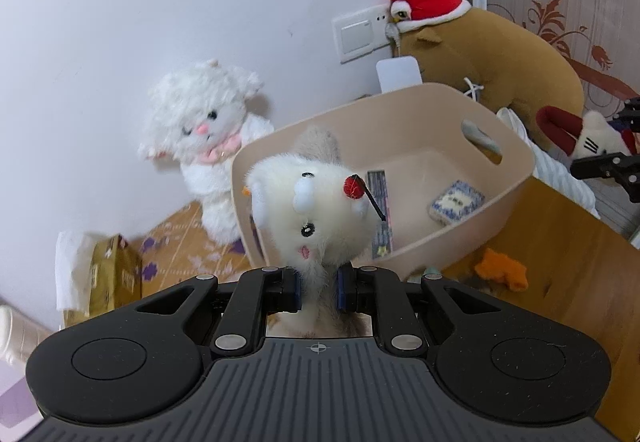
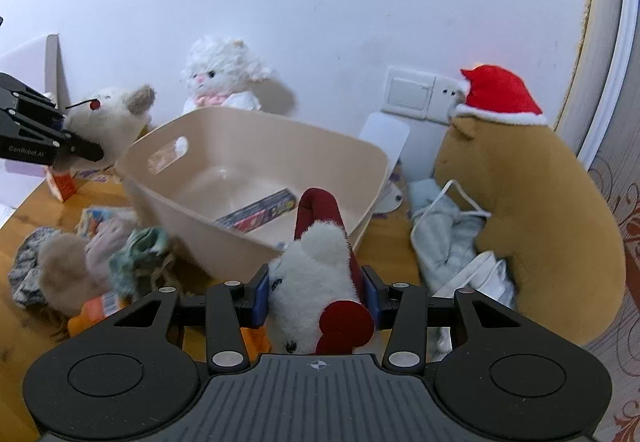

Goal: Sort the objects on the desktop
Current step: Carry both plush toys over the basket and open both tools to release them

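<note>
1. Your left claw [image 1: 319, 288] is gripping the white plush [image 1: 310, 210] over the bin [image 1: 516, 158].
2. Your right claw [image 2: 316, 296] is clamping the red-eared plush [image 2: 316, 282] beside it.
3. The socks [image 2: 136, 258] are still lying on the desk [image 2: 48, 210].

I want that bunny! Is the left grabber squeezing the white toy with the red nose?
Touching. Left wrist view: left gripper pads press the white plush toy.

a big brown plush [image 2: 532, 210] in a red santa hat [image 2: 500, 94] leans on the wall [image 2: 280, 2]. just left of the hat, a white switch plate [image 2: 412, 92] sits on the wall, with a white stand [image 2: 384, 138] below it. farther left of the plush, a fluffy white lamb [image 1: 208, 130] stands against the wall. pale blue cloth [image 2: 444, 230] lies touching the plush's front.
</note>
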The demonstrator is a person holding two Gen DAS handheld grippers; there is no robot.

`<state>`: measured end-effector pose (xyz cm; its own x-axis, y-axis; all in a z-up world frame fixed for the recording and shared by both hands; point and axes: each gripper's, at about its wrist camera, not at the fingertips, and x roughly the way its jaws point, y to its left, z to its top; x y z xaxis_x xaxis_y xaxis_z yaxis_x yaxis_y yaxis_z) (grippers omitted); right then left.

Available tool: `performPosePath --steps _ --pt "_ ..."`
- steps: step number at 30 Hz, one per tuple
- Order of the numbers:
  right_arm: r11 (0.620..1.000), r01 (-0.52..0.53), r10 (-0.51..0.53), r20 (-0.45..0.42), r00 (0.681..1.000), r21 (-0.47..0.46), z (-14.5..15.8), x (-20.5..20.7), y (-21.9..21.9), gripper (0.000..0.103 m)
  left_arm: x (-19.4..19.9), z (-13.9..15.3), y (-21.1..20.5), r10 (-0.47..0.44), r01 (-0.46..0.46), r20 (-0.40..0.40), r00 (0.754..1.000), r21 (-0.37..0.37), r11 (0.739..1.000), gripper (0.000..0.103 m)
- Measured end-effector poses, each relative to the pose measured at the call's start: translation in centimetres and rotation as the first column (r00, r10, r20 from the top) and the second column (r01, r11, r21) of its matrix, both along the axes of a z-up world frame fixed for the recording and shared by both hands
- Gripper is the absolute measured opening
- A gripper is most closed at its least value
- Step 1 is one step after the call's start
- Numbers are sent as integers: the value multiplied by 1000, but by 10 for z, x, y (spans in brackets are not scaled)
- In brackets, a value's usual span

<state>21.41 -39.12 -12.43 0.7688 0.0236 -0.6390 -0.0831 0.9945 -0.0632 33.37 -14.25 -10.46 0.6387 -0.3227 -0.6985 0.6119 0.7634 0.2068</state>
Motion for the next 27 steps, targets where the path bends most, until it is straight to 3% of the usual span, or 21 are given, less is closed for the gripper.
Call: performPosePath --steps 15,27 --pt "1000 11 -10 46 999 -19 15 67 -11 43 37 -13 -40 10 -9 -31 999 15 1000 15" --pt "1000 -11 9 -86 996 -23 -17 118 15 43 66 -42 -54 107 -104 -126 986 26 994 15"
